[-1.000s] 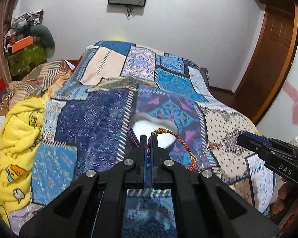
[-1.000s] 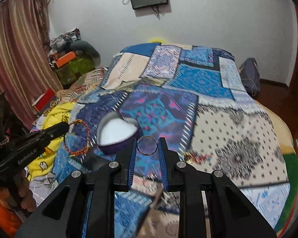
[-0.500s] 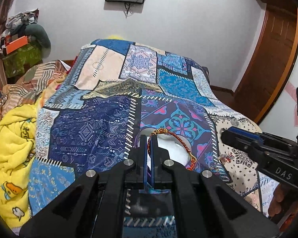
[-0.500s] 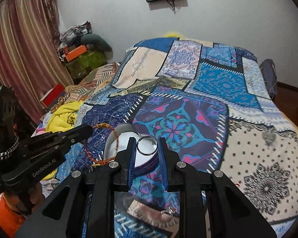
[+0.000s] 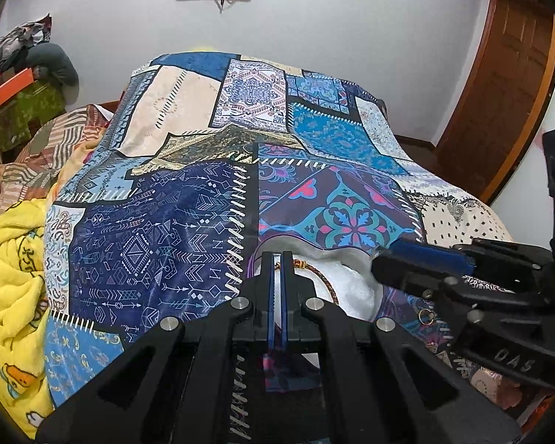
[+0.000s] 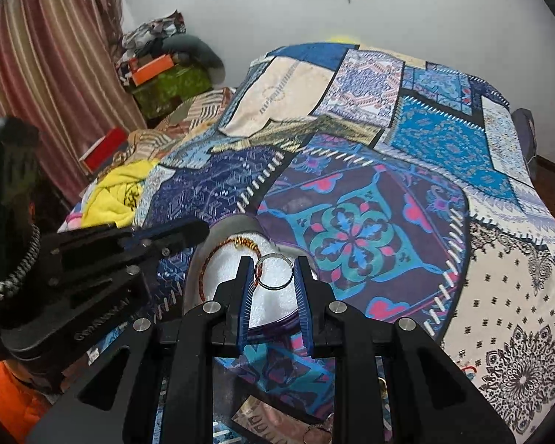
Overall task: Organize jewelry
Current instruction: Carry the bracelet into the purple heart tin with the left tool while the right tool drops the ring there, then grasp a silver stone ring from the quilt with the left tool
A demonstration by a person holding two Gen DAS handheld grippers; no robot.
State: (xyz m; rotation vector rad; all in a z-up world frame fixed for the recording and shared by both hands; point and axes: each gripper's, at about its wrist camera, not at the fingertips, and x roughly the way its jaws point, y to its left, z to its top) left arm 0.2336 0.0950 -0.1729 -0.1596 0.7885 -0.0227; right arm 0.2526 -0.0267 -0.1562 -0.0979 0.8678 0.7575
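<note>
The left claw [image 5: 277, 259] is pinched shut on a braided red-and-gold cord bracelet [image 5: 323, 277], which loops over the white padded lining of a heart-shaped purple jewelry box [image 5: 355, 288]. The right claw [image 6: 273, 264] grips a thin silver ring-shaped bangle [image 6: 275, 275] between its blue-padded fingers [image 6: 246, 281], held just above the same box [image 6: 222, 236]. The box sits on a bed covered by a blue patchwork quilt [image 5: 159, 240]. A small gold ring [image 5: 425, 316] lies on the quilt beside the box.

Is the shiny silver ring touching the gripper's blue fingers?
Touching. The right wrist view shows the silver ring pinched in the right gripper: its rim meets each of the blue fingers, above the white-lined box.
</note>
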